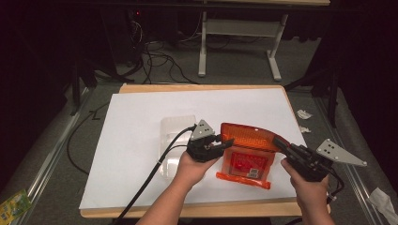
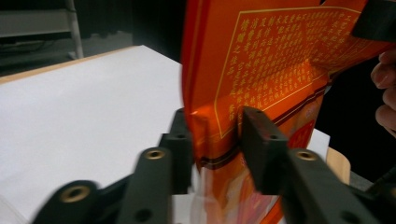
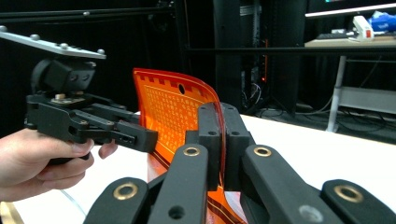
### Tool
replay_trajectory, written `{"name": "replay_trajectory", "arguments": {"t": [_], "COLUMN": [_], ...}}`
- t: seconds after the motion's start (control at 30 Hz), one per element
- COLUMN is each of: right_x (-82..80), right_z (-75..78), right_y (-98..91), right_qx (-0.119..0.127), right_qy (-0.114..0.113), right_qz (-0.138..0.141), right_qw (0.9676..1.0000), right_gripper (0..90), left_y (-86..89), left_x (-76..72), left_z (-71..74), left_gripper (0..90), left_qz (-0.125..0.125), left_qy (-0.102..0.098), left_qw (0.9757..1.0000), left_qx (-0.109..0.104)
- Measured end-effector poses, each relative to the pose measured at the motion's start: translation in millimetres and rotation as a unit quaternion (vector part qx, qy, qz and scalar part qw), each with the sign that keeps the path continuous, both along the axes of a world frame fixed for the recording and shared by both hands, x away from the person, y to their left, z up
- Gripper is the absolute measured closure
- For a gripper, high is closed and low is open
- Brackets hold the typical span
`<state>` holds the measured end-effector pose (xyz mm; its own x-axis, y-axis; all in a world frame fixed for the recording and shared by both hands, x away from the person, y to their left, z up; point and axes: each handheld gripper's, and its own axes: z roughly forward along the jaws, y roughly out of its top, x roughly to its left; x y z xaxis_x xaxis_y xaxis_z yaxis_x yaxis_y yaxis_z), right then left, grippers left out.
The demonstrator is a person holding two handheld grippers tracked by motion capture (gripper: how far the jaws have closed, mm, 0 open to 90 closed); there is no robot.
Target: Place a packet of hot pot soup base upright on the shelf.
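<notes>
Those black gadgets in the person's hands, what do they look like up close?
Each is a black hand-held tool: the left gripper and right gripper end in two blocky jaws on linked bars with brass-ringed pivots. A grey three-cornered plate with small holes tops each, a black cable trails away, and the forearms are bare.

The orange packet (image 2: 261, 70) runs off the top of the left gripper view, its gold print too small to read. In the high view, the left gripper (image 1: 220, 143) covers the packet's near left corner.
</notes>
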<state>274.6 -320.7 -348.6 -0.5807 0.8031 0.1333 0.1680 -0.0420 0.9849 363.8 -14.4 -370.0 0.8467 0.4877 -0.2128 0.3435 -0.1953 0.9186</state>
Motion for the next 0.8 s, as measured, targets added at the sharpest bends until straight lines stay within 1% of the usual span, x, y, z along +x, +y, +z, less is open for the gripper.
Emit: {"name": "replay_trajectory", "arguments": {"t": [0.03, 0.07, 0.1, 0.13, 0.17, 0.2, 0.23, 0.27, 0.33, 0.37, 0.4, 0.43, 0.47, 0.5, 0.53, 0.57, 0.6, 0.63, 0.67, 0.7, 0.77, 0.8], "right_x": [0.6, 0.6, 0.9, 1.3, 3.7, 3.7, 6.2, 6.2, 9.9, 15.5, 15.5, 18.0, 24.5, 28.0, 28.0, 33.1, 33.1, 35.8, 35.8, 35.7, 35.5, 35.8], "right_z": [-2.6, -2.6, -4.0, -5.2, -7.7, -7.7, -10.6, -10.6, -15.9, -21.7, -21.7, -25.2, -34.6, -39.8, -39.8, -49.0, -49.0, -54.5, -54.5, -55.0, -54.7, -54.8], "right_y": [-4.5, -4.5, -6.5, -8.3, -13.2, -13.2, -17.1, -17.1, -21.1, -23.0, -23.0, -23.1, -23.6, -23.7, -23.7, -22.9, -22.9, -20.1, -20.1, -14.8, -11.9, -9.7], "right_qx": [0.01, 0.01, 0.014, 0.017, 0.026, 0.026, 0.027, 0.027, 0.028, 0.026, 0.026, 0.026, 0.02, 0.017, 0.017, 0.014, 0.014, 0.01, 0.01, -0.002, -0.006, -0.012], "right_qy": [0.008, 0.008, 0.013, 0.016, 0.027, 0.027, 0.041, 0.041, 0.053, 0.073, 0.073, 0.088, 0.105, 0.116, 0.116, 0.137, 0.137, 0.147, 0.147, 0.146, 0.146, 0.146], "right_qz": [-0.002, -0.002, -0.001, -0.002, 0.002, 0.002, 0.003, 0.003, 0.013, 0.028, 0.028, 0.032, 0.051, 0.063, 0.063, 0.082, 0.082, 0.102, 0.102, 0.114, 0.118, 0.123], "right_qw": [0.9999, 0.9999, 0.9998, 0.9997, 0.9993, 0.9993, 0.9988, 0.9988, 0.9981, 0.9966, 0.9966, 0.9953, 0.993, 0.9911, 0.9911, 0.9871, 0.9871, 0.9839, 0.9839, 0.9827, 0.9821, 0.9816], "right_gripper": [88.7, 88.7, 87.6, 85.9, 75.5, 75.5, 63.0, 63.0, 48.6, 38.3, 38.3, 35.2, 34.3, 33.3, 33.3, 33.0, 33.0, 33.2, 33.2, 36.4, 37.5, 39.2], "left_y": [-0.3, -1.3, -2.4, -3.1, -3.2, -3.2, -2.6, -2.6, -2.1, -1.9, -1.9, -1.9, -1.9, -1.9, -1.9, -1.6, -1.6, -1.5, -1.3, -1.1, -0.9, -0.7], "left_x": [-0.8, -2.5, -4.0, -5.2, -5.7, -5.7, -6.1, -6.1, -6.4, -6.7, -6.7, -6.8, -7.1, -7.4, -7.4, -7.9, -7.9, -8.3, -8.8, -9.4, -9.6, -9.8], "left_z": [-0.6, -0.8, -0.9, -1.0, -1.0, -1.0, -0.6, -0.6, -0.2, 0.0, 0.0, 0.0, 0.0, 0.1, 0.1, 0.2, 0.2, 0.4, 0.6, 0.8, 0.8, 0.8], "left_gripper": [82.2, 82.2, 85.2, 86.0, 86.2, 86.2, 86.2, 86.2, 86.1, 86.1, 85.9, 85.9, 85.5, 85.3, 85.2, 85.0, 84.9, 84.7, 84.7, 84.2, 82.9, 82.9], "left_qz": [-0.002, -0.002, -0.002, -0.001, -0.001, -0.001, -0.001, -0.001, -0.001, -0.002, -0.002, -0.002, -0.001, -0.001, -0.001, -0.001, -0.001, 0.0, 0.0, 0.001, 0.002, 0.004], "left_qy": [-0.003, -0.008, -0.014, -0.017, -0.018, -0.018, -0.02, -0.02, -0.02, -0.021, -0.021, -0.021, -0.022, -0.023, -0.023, -0.024, -0.024, -0.025, -0.026, -0.027, -0.028, -0.028], "left_qw": [1.0, 1.0, 0.9999, 0.9998, 0.9998, 0.9998, 0.9998, 0.9998, 0.9998, 0.9997, 0.9997, 0.9997, 0.9997, 0.9997, 0.9997, 0.9996, 0.9996, 0.9996, 0.9995, 0.9995, 0.9995, 0.9994], "left_qx": [-0.002, 0.001, 0.004, 0.005, 0.005, 0.005, 0.008, 0.008, 0.009, 0.01, 0.01, 0.011, 0.011, 0.012, 0.012, 0.013, 0.013, 0.014, 0.015, 0.017, 0.018, 0.018]}}
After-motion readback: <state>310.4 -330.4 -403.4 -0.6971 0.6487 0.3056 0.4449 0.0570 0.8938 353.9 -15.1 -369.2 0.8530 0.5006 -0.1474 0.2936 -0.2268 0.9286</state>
